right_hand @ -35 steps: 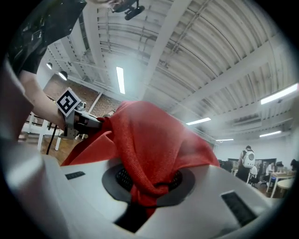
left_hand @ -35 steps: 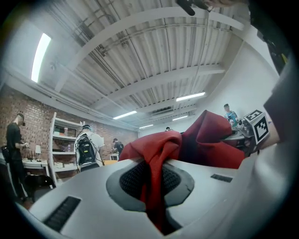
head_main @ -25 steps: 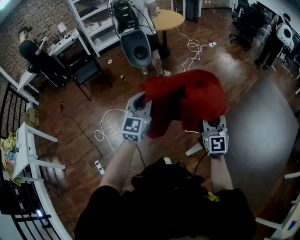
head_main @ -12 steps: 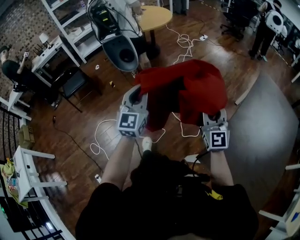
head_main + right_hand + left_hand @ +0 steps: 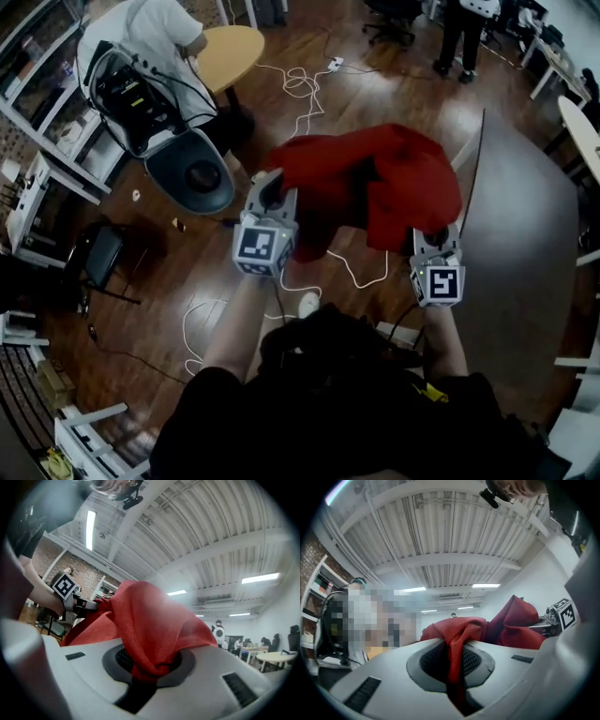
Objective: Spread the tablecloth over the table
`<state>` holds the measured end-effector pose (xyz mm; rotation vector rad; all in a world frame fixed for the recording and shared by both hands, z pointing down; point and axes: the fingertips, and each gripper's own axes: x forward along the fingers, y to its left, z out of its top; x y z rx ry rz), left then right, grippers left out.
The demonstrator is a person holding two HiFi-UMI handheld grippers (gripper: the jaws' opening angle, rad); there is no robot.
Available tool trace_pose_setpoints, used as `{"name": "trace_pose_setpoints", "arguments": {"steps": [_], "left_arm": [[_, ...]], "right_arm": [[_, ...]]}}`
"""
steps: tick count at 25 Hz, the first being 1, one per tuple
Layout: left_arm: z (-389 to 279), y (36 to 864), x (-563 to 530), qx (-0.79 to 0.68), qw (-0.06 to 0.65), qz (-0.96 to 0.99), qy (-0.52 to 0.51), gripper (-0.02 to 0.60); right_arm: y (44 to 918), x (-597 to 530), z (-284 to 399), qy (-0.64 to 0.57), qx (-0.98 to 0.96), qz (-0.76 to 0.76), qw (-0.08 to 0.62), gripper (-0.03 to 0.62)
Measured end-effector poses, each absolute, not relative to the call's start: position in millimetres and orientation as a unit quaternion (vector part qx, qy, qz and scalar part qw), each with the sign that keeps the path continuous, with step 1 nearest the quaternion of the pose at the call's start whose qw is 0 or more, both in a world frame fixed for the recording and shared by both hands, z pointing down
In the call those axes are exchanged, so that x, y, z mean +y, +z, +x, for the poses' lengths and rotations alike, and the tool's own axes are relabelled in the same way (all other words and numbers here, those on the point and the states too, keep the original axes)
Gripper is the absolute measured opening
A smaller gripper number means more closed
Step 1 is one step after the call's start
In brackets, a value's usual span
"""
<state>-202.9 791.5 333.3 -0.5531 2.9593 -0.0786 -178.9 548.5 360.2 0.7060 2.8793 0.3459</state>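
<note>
While the left gripper (image 5: pixel 272 195) and the right gripper (image 5: pixel 434 240) each pinch an edge of the red tablecloth (image 5: pixel 380 183), it hangs bunched in the air between them, its long axis running from 9 to 3 o'clock. The grey surface (image 5: pixel 525 244), probably the table, lies farther out at 2 o'clock, so the right gripper is nearer to it.

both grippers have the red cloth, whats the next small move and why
Probably carry the tablecloth right, over the grey surface, likely the table: left gripper and right gripper both clamp it, and it hangs bunched above the wooden floor.
</note>
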Motion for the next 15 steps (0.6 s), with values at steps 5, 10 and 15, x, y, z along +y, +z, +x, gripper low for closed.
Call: {"name": "trace_pose_setpoints", "arguments": {"steps": [5,10,15], "left_arm": [[-288,310,778,0.959,0.078,-0.271,-0.022,0.012],[-346,300,702,0.925,0.069,-0.373,0.000,0.012],[-395,292,597,0.895,0.074,-0.441,0.011,0.012]], "right_arm": [[337,526,-213,0.125,0.981,0.128,0.072,0.067],[318,460,-203,0.142,0.989,0.013,0.048,0.066],[317,380,-211,0.152,0.985,-0.067,0.042,0.066]]}}
